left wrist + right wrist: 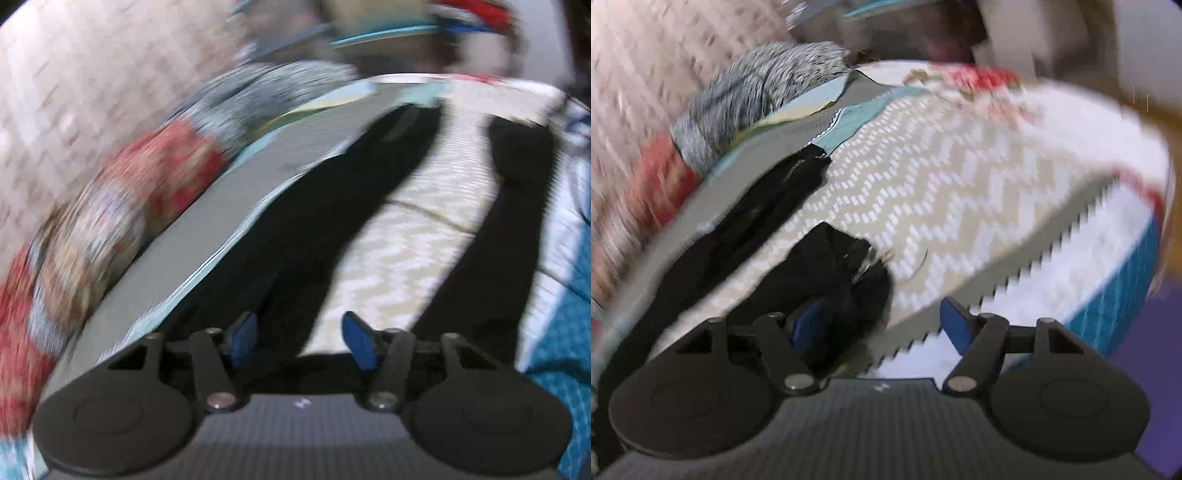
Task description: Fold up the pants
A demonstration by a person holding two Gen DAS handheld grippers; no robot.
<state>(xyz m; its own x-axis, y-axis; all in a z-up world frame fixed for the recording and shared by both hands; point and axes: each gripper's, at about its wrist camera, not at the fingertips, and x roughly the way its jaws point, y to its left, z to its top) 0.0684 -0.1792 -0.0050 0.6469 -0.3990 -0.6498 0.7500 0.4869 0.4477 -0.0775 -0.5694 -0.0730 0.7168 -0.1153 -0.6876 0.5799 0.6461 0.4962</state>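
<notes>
Black pants (314, 206) lie spread on a bed cover (417, 221) with a beige and white zigzag pattern, one leg running up the middle and the other leg (513, 221) to the right. My left gripper (300, 343) hovers low over the near end of the middle leg, open, its blue pads (360, 345) apart with only the fabric's edge between them. In the right wrist view a long black leg (768, 206) lies at the left and a bunched black end (842, 266) sits just ahead of the right gripper (882, 326), which is open, its left pad beside the bunch.
A grey speckled fluffy bundle (757, 96) and red patterned cloth (147, 184) lie along the bed's left side by a patterned wall. A flat grey sheet (221, 221) runs beside the pants. The bed's teal edge (1119, 295) drops to purple floor (1145, 369) at the right.
</notes>
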